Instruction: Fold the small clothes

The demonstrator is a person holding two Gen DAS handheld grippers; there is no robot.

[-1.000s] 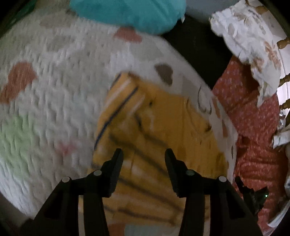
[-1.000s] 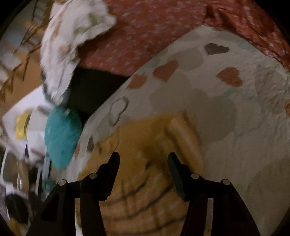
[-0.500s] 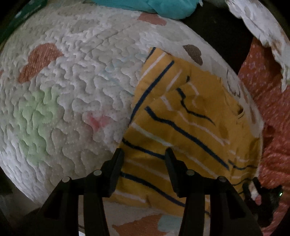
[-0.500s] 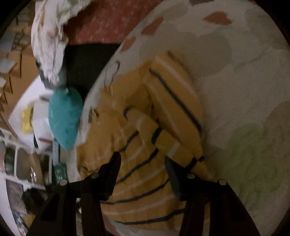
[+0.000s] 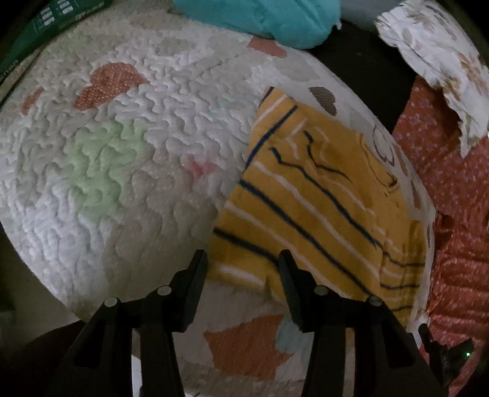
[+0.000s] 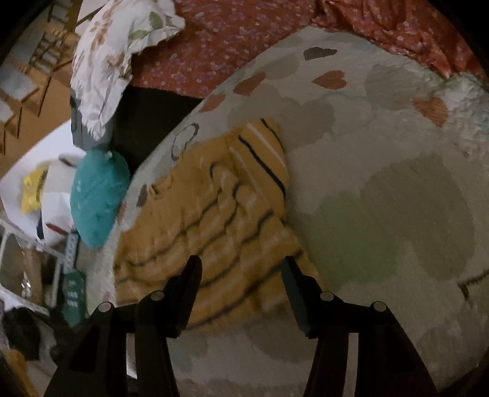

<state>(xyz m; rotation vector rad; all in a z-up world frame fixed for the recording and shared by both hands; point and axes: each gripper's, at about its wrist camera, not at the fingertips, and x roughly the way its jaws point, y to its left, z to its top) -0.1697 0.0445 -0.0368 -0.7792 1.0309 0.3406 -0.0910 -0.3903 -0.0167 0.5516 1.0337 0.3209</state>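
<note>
- yellow striped garment (image 5: 318, 210) lying on the quilted heart-print mat (image 5: 128, 152), toward its right edge, one flap already turned in; more folds seemingly left.
- left gripper (image 5: 243, 268) wide apart, empty, over the near hem.
- right gripper (image 6: 241, 274) likewise spread, holding nothing.
- teal cushion (image 5: 275, 15) far off, red floral cloth (image 5: 452, 198) right; nothing blocking.

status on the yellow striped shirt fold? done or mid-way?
Mid-way, by the look of it. Done: the yellow striped shirt lies on the quilted mat with one side panel already folded over the body. In hand: nothing; the left claw and right claw are both open, above the shirt's near edge. Left: probably the remaining folds, since it is still a wide, wrinkled rectangle.
</note>
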